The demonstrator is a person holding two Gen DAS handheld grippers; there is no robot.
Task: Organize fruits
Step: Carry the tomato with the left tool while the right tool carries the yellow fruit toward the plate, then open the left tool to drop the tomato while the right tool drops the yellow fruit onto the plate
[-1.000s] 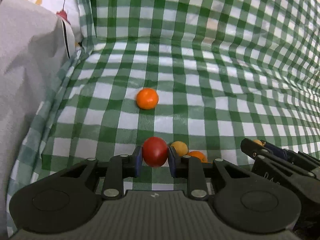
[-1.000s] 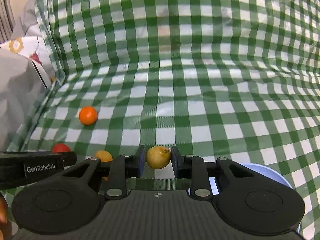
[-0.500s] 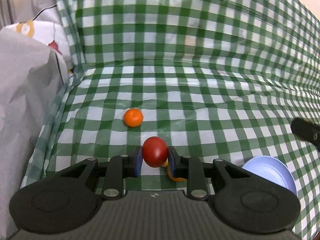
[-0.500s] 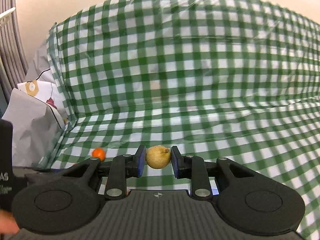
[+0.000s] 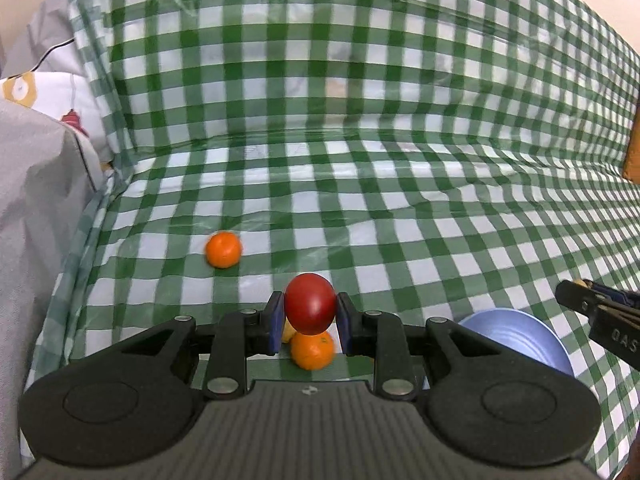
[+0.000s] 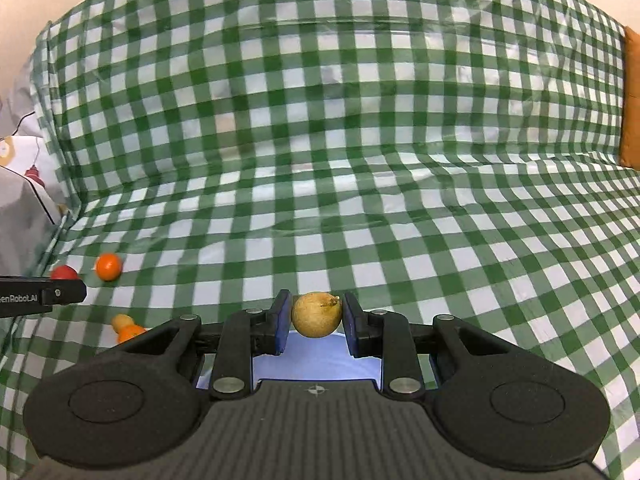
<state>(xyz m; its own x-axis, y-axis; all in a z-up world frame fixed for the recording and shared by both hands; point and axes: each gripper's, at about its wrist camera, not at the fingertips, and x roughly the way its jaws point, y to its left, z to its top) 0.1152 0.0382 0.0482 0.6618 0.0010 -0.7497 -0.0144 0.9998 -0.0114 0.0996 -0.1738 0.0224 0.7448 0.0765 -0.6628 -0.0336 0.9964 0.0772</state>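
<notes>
Left hand-held gripper (image 5: 310,322) clamped on a round, glossy red tomato-like fruit (image 5: 310,303), blue pads touching both sides, fruit lifted off the green-and-white checked cloth (image 5: 400,208). Directly below the held red fruit, between the fingers: a round orange citrus fruit (image 5: 312,351) lying on the cloth, with a small yellow fruit (image 5: 288,330) just beside it, mostly hidden by the left pad. Second round orange citrus fruit (image 5: 223,249) lies apart, ahead and left of the gripper. Light-blue round plastic bowl (image 5: 520,338) sits near, to the right. Right hand-held gripper (image 6: 316,322) clamped on a round yellow-brown russet fruit with a small stem (image 6: 316,314), pads touching both sides; the blue bowl shows right under it, behind the fingers. Left wrist view shows the right gripper's tip at far right, white letters "DAS" readable, the rest cut off. Right wrist view shows the left gripper's side at far left, label reads "enRobot.AI", first letter cut off. Grey crinkled paper bag (image 5: 36,208) stands along the left edge of the cloth.
</notes>
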